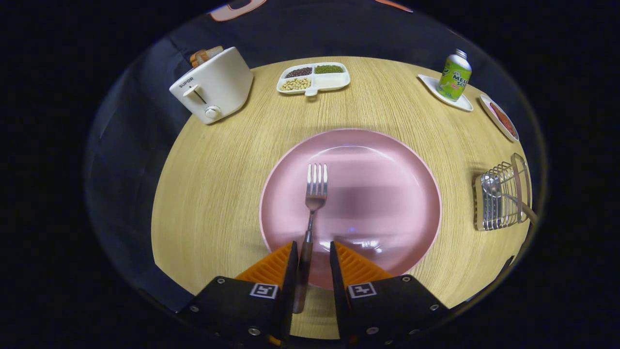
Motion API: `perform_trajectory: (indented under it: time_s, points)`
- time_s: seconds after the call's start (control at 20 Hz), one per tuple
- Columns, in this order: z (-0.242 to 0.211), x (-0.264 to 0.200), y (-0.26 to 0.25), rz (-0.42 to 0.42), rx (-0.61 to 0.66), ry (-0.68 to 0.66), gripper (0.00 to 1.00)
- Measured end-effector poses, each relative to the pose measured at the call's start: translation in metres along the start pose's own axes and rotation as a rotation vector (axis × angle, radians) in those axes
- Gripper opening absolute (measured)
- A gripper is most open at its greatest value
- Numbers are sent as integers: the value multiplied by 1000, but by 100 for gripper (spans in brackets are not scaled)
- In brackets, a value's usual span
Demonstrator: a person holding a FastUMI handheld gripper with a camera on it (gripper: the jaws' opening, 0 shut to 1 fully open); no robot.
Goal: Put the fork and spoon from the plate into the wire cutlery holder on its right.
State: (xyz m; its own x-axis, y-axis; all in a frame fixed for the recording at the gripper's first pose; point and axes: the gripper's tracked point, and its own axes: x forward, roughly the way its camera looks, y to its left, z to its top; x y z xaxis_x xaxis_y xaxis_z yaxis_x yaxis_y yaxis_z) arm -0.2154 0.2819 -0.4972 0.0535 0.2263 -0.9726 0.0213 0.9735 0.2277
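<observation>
A metal fork (316,189) with a wooden handle lies on the pink plate (387,194), tines pointing away from me. My gripper (313,247) is open at the plate's near rim. The fork's handle runs back between its fingers, close along the left one, with a clear gap to the right one. The wire cutlery holder (503,194) stands on the table to the right of the plate. A spoon (490,186) rests inside it, its wooden handle sticking out toward the table's edge.
A white toaster (213,87) holding bread stands at the far left. A divided dish of beans (314,77) sits beyond the plate. Far right are a green bottle (454,75) on a white tray and a small dish (501,118) with red contents. The round table's edge runs just past the holder.
</observation>
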Motion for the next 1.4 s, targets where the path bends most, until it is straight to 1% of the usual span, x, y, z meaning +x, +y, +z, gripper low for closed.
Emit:
perform_trajectory:
  time_s: [0.05, 0.1, 0.2, 0.3, 0.4, 0.55, 0.85, 1.05, 1.4]
  points:
    - [-1, 2, -1, -6, 8, -4, 33]
    - [-3, 3, -1, 1, 15, -3, 21]
    - [-4, 4, -2, 30, 41, -6, 10]
    - [1, 1, -7, 28, 42, -26, 7]
    - [11, -8, -13, 34, 45, -65, 5]
    - [25, -28, -25, 36, 42, -113, 5]
    - [50, -75, -69, 14, 58, -203, 5]
    - [53, -104, -106, -7, 84, -227, 5]
    - [49, -141, -171, -56, 137, -243, 5]
